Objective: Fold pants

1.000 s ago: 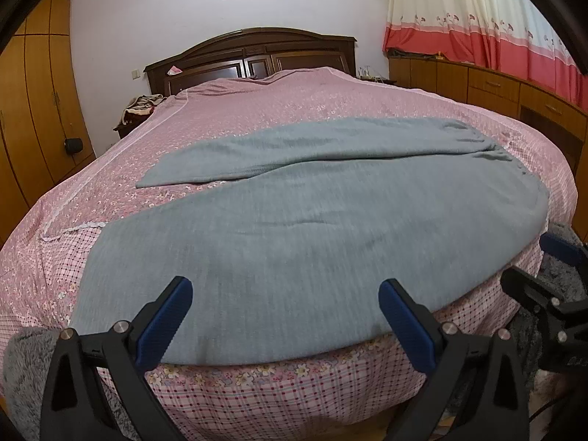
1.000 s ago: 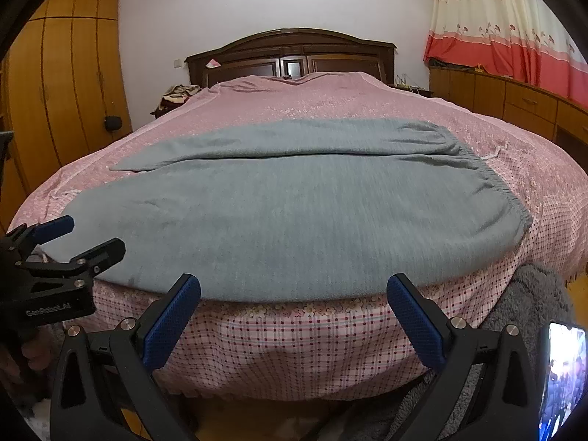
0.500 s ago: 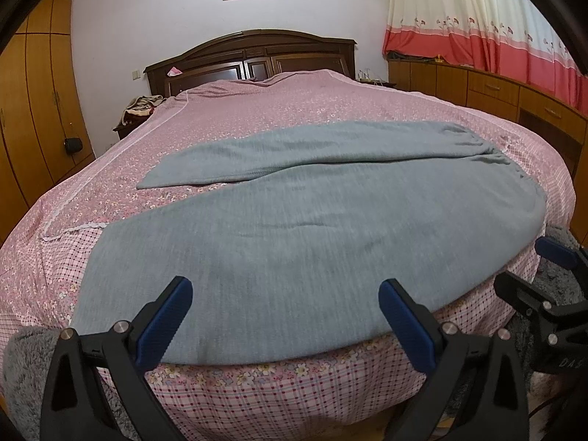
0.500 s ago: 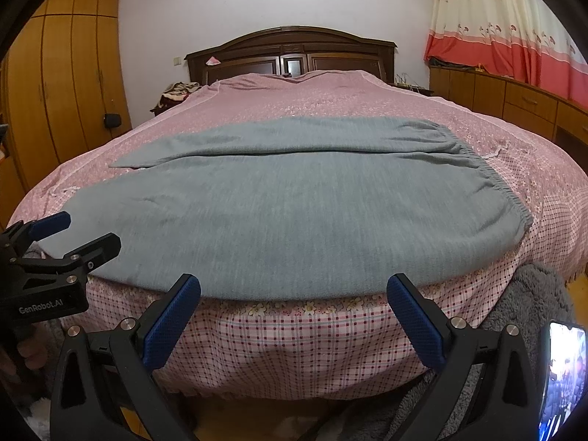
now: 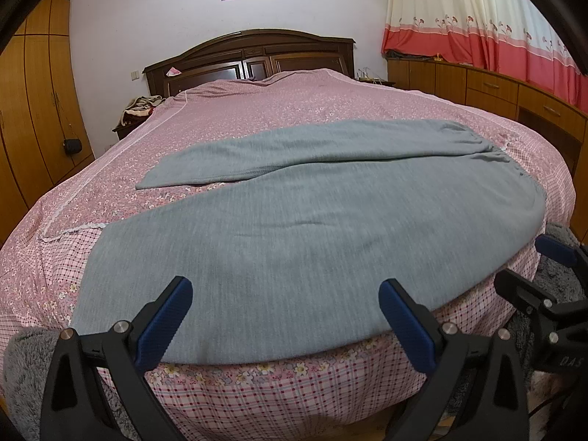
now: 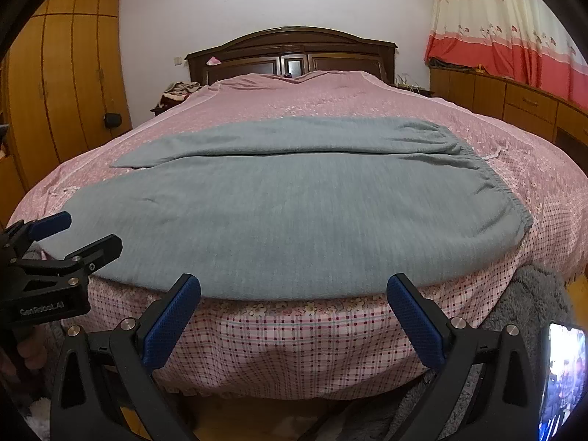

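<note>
Grey pants (image 5: pixel 312 228) lie flat across the foot of the bed (image 5: pixel 279 110), waistband to the right, legs running left, the near leg along the bed's front edge.

The left gripper (image 5: pixel 283 316) hovers just short of that edge, its fingers (image 5: pixel 165 319) spread wide and holding nothing. The left view shows the two legs splayed apart, with pink bedspread visible between their ends; it also catches the right gripper (image 5: pixel 544 272) at the right border, near the waistband corner.

The right gripper (image 6: pixel 294 312) hangs lower, before the hanging side of the bedspread, its fingers (image 6: pixel 415 323) likewise parted and empty. From here the legs look nearly parallel, the gap between them barely showing. This view alone shows the gathered waistband (image 6: pixel 492 180) clearly, a lit phone (image 6: pixel 562 378) at the lower right, and the left gripper (image 6: pixel 70 235) at the left border, near the cuff of the near leg. Grey fleece (image 6: pixel 529 294) lies beside the bed's right corner.
</note>
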The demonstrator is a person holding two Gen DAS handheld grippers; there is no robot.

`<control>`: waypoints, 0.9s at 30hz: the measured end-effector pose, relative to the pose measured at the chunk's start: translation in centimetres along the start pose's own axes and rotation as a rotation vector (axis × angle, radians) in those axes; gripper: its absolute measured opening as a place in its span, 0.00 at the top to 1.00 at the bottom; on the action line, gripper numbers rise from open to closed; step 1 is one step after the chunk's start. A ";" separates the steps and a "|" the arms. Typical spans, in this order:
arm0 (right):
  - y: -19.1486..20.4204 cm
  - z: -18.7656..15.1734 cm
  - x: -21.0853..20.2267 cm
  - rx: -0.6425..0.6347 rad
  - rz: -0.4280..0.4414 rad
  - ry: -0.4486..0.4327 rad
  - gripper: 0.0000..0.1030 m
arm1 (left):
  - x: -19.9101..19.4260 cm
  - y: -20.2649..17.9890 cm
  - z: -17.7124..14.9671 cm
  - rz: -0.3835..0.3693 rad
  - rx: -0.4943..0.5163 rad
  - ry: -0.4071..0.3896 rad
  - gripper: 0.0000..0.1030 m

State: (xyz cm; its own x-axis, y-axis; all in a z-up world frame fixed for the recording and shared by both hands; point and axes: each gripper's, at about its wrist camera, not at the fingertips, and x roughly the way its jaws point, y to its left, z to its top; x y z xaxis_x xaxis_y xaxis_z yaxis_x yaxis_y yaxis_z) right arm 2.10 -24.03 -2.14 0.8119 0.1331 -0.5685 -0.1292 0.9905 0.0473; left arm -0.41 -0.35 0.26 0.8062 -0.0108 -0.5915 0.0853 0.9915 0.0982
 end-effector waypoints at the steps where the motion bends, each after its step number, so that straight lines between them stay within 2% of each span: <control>1: 0.0 0.0 0.1 0.000 -0.001 0.002 0.00 | 0.0 0.0 0.0 0.000 0.000 0.000 0.00; 27: -0.2 -0.1 0.0 0.004 -0.001 0.007 0.00 | 0.2 -0.3 0.0 0.001 0.008 0.010 0.00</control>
State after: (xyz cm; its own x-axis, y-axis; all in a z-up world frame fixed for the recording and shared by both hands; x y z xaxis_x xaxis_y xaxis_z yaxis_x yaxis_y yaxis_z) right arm 2.04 -24.24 -2.22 0.8078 0.1322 -0.5745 -0.1266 0.9907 0.0500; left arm -0.32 -0.66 0.12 0.8006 -0.0082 -0.5992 0.0888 0.9905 0.1052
